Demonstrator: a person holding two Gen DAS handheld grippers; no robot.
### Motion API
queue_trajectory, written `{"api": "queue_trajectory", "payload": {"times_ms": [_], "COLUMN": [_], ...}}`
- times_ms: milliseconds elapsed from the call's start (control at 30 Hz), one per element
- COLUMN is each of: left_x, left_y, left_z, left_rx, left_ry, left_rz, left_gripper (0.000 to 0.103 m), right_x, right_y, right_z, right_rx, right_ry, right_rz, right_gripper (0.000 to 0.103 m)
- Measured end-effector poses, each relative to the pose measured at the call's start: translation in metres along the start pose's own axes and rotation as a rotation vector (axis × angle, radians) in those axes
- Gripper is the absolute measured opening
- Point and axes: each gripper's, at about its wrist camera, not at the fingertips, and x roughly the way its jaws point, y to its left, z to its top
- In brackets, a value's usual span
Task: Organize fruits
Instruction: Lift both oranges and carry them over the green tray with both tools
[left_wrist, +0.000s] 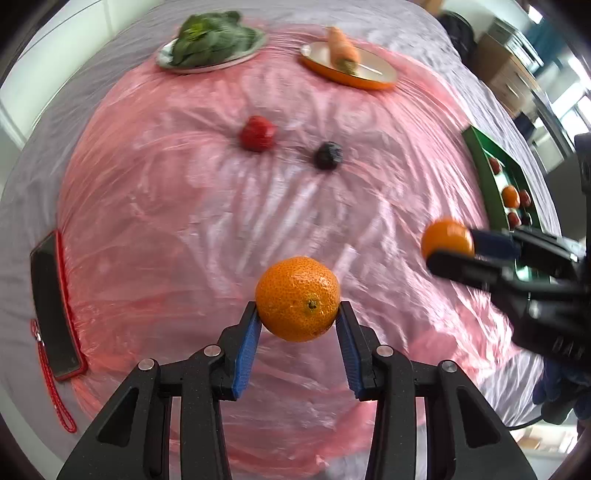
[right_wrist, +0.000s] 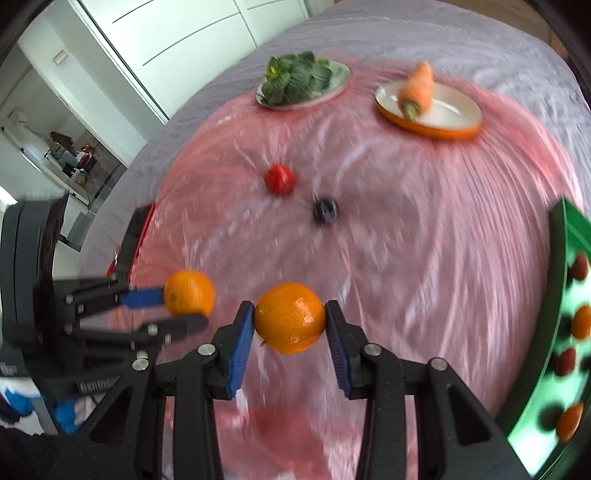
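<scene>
Above pink sheet (left_wrist: 184, 221): left gripper (left_wrist: 297, 314) clamped on mandarin (left_wrist: 297, 299) between pads; right gripper (right_wrist: 289, 317) clamped on orange (right_wrist: 290, 317) likewise.

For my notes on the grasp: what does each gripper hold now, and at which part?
The left gripper holds a mandarin and the right gripper another mandarin, each pressed at its two opposite sides between the blue pads.

Mandarin (left_wrist: 297, 299) between left gripper (left_wrist: 298, 317) fingers (left_wrist: 248, 341) — above pink sheet (left_wrist: 184, 221).
</scene>
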Motion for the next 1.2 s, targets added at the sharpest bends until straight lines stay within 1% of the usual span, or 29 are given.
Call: {"api": "queue_trajectory", "payload": {"times_ms": [300, 467, 667, 867, 1000, 1200], "left_x": [0.004, 0.006, 0.002, 0.001, 0.003, 0.011], "left_y": [-0.056, -0.083, -0.121, -0.168, -0.203, -0.247], "left_z": [-0.013, -0.021, -0.031, -0.039, -0.039, -0.033], "left_rx": [0.147, 0.209, 0.309, 0.412, 0.471, 0.519], "left_ry": [0.049, 0.066, 0.072, 0.083, 0.086, 0.095], "left_rz": [-0.032, -0.051, -0.076, -0.127, -0.163, -0.189], "left_gripper": [0.036, 0.036, 0.036, 0.036, 0.036, 0.036], "right_x": [-0.026, -0.041, -0.061, -0.087, -0.108, -0.139], "right_y": [-0.022, -0.033, -0.048, -0.073, -0.099, -0.140], "right_z": [-0.078, -0.105, -0.133, -0.166, -0.189, -0.220], "right_rx": [0.094, 0.127, 0.173, 0.227, 0.279, 0.362], "right_ry": [0.077, 0.098, 0.110, 0.130, 0.135, 0.123], "right_rz": [-0.019, -0.041, -0.070, -0.123, -0.172, -0.253], "right_gripper": [0.073, 0.073, 0.073, 0.073, 0.073, 0.073]}}
